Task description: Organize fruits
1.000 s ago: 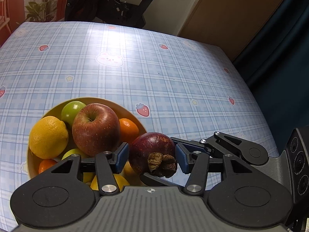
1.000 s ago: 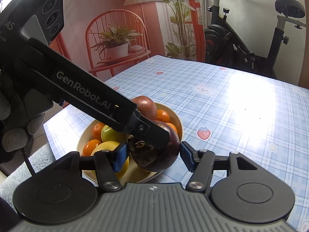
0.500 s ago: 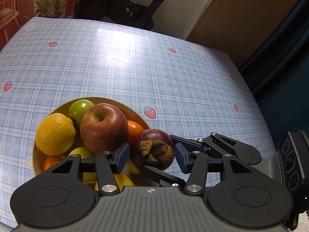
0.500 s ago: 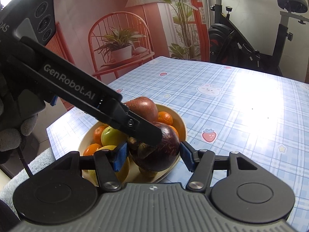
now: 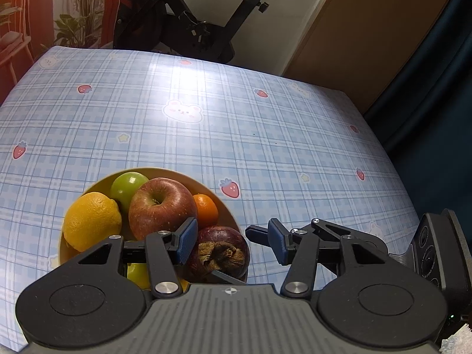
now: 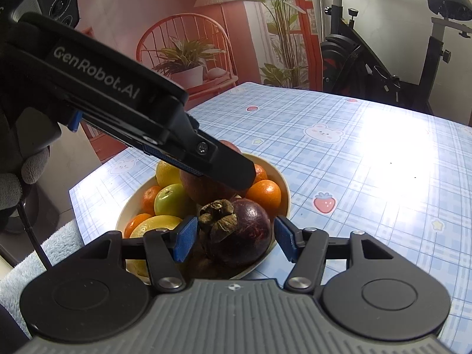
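On the checked bench [image 5: 236,135], near its edge, a bowl [image 6: 281,177] holds a mangosteen [image 6: 244,236]. Left hand-held gripper [image 5: 233,240] and right hand-held gripper [image 6: 233,240]: both apart, unclamped.

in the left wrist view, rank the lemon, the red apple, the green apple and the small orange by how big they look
1. red apple, about level with the lemon; too close to separate.
2. green apple, partly hidden behind both.
3. small orange, partly hidden by the apple.

Exercise bike [image 6: 392,47], red chair [image 6: 188,44] with potted plant [image 6: 184,62], brown door [image 5: 368,29]
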`<state>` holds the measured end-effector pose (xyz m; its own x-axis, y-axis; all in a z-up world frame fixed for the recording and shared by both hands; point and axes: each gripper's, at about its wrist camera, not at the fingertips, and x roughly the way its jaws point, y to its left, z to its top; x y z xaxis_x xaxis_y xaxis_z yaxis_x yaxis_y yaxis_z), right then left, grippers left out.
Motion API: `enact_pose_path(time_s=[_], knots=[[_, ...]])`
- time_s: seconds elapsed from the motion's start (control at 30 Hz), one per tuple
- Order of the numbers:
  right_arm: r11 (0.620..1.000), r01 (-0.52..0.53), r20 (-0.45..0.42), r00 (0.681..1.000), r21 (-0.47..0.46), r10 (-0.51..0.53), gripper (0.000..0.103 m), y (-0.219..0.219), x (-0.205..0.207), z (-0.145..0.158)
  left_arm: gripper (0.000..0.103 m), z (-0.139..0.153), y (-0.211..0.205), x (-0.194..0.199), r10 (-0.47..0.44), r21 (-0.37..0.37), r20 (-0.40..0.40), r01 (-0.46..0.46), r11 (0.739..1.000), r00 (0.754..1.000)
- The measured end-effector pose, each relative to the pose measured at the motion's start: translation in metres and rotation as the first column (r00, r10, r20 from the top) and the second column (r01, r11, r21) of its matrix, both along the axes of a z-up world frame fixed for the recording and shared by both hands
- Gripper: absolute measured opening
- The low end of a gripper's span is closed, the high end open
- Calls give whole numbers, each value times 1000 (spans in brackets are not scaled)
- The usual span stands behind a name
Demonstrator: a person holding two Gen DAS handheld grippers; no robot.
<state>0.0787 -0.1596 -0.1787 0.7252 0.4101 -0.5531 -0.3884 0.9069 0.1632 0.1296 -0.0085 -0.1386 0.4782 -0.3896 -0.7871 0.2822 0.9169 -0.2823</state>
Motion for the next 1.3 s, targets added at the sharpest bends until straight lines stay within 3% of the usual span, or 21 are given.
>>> enact_pose_path(time_s=[0.23, 0.33, 0.47, 0.67, 0.73, 0.97, 1.1, 1.3], knots=[[999, 27, 27, 999, -17, -26, 63, -5, -7, 13, 56, 9, 10, -5, 42, -1, 38, -42, 999, 998], [998, 55, 45, 998, -22, -54, 67, -8, -13, 22, 57, 16, 15, -12, 62, -7, 77, -62, 998, 995], [993, 116, 89, 990, -21, -113, 81, -14, -22, 40, 67, 30, 22, -26, 90, 0, 156, -92, 996, 984], [975, 220, 218, 951, 15, -218, 98, -25, -50, 78, 88, 57, 25, -56, 139, 50, 308, -162, 986, 941], [966, 257, 261, 930, 36, -257, 102, -28, -60, 91, 89, 67, 22, -65, 145, 70, 357, -181, 981, 923], [924, 381, 324, 869, 45, -374, 103, -31, -77, 131, 92, 95, 1, -90, 133, 127, 484, -220, 967, 865], [905, 423, 337, 846, 51, -414, 103, -34, -85, 149, 93, 110, 0, -100, 148, 135, 538, -258, 957, 830], [898, 439, 345, 838, 36, -424, 103, -32, -95, 165, 94, 125, 3, -113, 191, 91, 560, -290, 953, 806]])
